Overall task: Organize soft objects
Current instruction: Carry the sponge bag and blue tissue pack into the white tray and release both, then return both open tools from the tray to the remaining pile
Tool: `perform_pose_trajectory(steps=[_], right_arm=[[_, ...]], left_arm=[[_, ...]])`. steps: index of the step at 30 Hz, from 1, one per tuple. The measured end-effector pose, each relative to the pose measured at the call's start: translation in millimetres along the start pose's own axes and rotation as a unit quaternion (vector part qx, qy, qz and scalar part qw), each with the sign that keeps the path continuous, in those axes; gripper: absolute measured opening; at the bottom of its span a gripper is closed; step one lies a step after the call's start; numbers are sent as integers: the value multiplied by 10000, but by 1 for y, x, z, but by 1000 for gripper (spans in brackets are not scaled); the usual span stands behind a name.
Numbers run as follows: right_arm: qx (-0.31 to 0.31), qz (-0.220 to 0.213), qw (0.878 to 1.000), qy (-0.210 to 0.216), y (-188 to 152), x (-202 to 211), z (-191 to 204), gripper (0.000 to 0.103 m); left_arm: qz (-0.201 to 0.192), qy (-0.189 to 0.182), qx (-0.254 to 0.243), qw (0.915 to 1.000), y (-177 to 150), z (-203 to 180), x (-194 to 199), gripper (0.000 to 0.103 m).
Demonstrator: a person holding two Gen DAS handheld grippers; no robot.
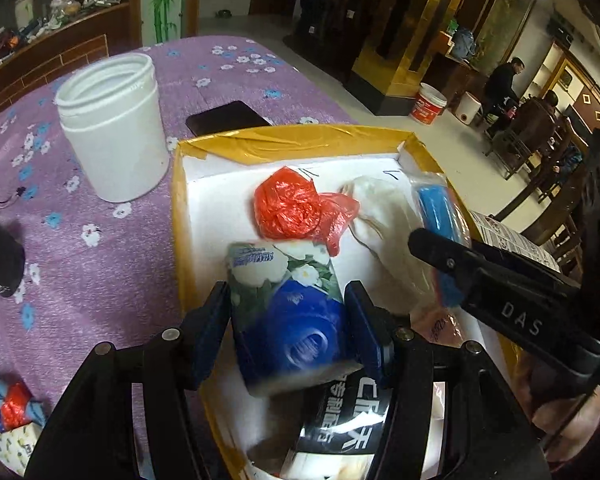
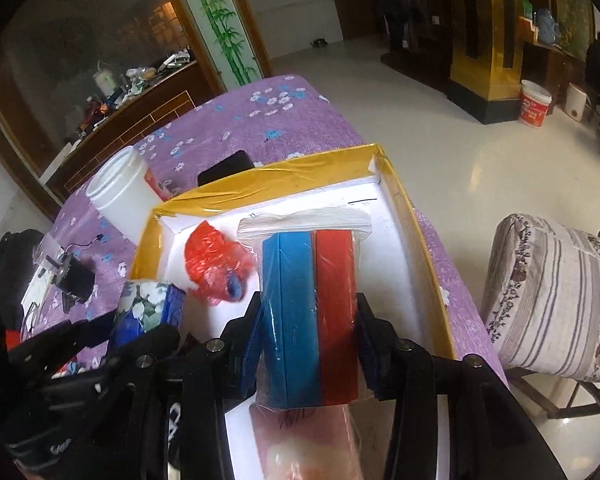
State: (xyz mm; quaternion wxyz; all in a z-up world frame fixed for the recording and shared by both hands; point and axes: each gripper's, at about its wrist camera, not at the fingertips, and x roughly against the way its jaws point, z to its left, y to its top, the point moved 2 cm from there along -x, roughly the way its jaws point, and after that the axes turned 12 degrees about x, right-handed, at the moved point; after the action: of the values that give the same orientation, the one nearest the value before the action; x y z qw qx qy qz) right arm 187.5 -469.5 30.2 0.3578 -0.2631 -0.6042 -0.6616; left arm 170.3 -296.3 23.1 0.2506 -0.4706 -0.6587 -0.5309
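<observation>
Both claws are over the box [image 1: 300, 142] now, each carrying a soft item, so this looks like the drop-off step. On the left, the left claw [image 1: 288, 332] is clamped on a flowered tissue pack [image 1: 288, 300], hanging over the near left part of the box. Well off to its left an open white jar [image 1: 112, 128] stands on the purple cloth; what's inside I cannot tell. Just ahead of that claw, inside the box, lies a crumpled red bag [image 1: 296, 212], with a white cloth [image 1: 384, 216] to its right. Further right, the right claw [image 2: 308, 340] squeezes a clear zip bag [image 2: 312, 304] with a blue and a red block in it, over the box's right side. Next, I'd judge, each claw needs lowering into a free spot and then parting its jaws without crushing the neighbours.
</observation>
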Motion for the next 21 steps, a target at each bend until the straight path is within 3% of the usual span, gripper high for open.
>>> perform_pose_trajectory(steps=[4,9,12,15,18,21], right_arm=[[-87,-44,10000,18,-2,-1,-4,56],[-276,-340,9990,77,-10,19,-9,56],[-296,-725,9969,-99,-24,51,-1,58],[-317,-1362,9894,396,-55,92,27,59],[-59,-1688,9824,791,-81,112,66,65],[441,-1737,9749,1318,-93,114,113,65]], left_arm=[[-38,-39,-22,10000,-2,1,4,63],[-48,-243,124,9996,-5,4,24,64],[-300,-344,198,9988,-18,15,59,64],[-629,-433,224,9968,-42,32,100,64],[-1034,-395,172,9937,-76,59,147,65],[-1706,94,72,9853,-112,98,192,65]])
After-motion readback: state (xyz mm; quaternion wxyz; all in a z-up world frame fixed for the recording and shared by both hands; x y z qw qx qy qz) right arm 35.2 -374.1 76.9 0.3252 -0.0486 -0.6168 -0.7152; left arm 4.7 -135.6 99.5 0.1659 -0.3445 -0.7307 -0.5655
